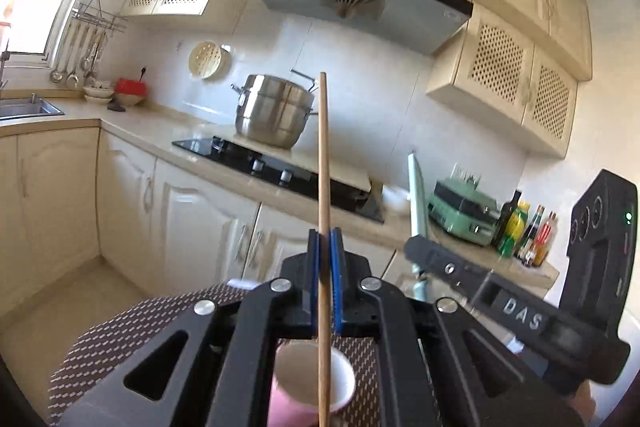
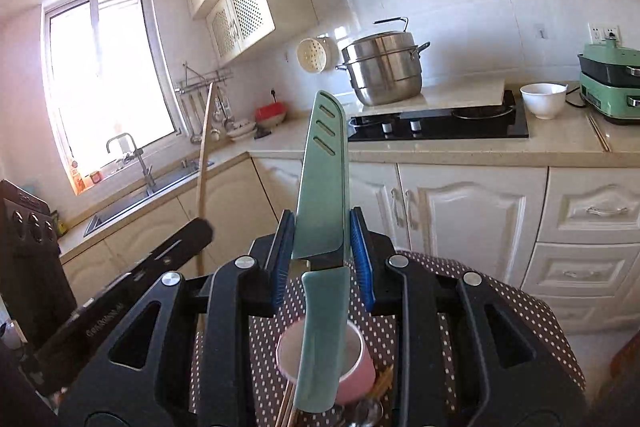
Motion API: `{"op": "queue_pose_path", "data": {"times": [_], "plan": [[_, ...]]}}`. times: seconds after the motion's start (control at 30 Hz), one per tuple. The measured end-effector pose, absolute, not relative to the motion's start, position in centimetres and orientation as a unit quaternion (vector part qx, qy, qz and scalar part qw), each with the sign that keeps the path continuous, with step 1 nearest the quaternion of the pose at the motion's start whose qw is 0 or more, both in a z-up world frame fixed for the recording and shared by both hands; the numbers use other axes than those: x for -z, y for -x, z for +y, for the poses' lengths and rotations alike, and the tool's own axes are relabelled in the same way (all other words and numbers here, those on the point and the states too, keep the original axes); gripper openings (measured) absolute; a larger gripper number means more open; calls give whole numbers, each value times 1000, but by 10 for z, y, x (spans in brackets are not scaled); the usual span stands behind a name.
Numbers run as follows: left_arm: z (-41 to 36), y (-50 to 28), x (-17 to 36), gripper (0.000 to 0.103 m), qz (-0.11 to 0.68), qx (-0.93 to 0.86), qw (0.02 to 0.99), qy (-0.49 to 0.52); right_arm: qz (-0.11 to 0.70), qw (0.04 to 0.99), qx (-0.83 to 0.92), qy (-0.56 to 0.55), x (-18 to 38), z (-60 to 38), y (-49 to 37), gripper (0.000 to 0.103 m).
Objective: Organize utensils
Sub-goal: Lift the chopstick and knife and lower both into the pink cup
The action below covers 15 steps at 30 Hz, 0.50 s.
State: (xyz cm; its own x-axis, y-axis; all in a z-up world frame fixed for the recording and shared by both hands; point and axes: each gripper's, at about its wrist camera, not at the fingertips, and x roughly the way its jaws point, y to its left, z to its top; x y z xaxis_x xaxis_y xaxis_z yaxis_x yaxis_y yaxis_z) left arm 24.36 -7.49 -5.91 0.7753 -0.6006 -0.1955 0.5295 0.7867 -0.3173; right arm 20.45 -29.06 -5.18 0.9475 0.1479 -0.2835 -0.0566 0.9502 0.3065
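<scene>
My left gripper (image 1: 325, 239) is shut on a wooden chopstick (image 1: 323, 163) held upright; its lower end hangs over the mouth of a pink cup (image 1: 316, 383) on a brown woven mat (image 1: 120, 347). My right gripper (image 2: 320, 227) is shut on a green knife (image 2: 322, 187) in a slotted sheath, blade up, with the handle (image 2: 324, 339) reaching down into the pink cup (image 2: 352, 367). The left gripper and its chopstick (image 2: 203, 163) show at the left of the right wrist view. Several chopsticks and a spoon (image 2: 368, 411) lie by the cup.
A dotted mat (image 2: 460, 299) covers the table. Behind run a counter with a black hob (image 2: 440, 125), steel steamer pot (image 2: 384, 71), white bowl (image 2: 543, 99), green appliance (image 2: 612, 83), sink (image 2: 132, 199) and bottles (image 1: 524, 231). The right gripper's body (image 1: 520, 311) is close on my left gripper's right.
</scene>
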Motion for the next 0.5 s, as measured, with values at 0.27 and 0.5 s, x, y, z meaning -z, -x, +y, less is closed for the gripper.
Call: {"op": "queue_pose_path", "data": {"times": [0.27,0.5], "plan": [[-108,-257,87,5,97,304,943,98,138,977,-52,-155,70,-283,-217,28],[-105,-270,119,5,100,296,944,104,131,976,-43,-169,92,-283,-227,28]]}}
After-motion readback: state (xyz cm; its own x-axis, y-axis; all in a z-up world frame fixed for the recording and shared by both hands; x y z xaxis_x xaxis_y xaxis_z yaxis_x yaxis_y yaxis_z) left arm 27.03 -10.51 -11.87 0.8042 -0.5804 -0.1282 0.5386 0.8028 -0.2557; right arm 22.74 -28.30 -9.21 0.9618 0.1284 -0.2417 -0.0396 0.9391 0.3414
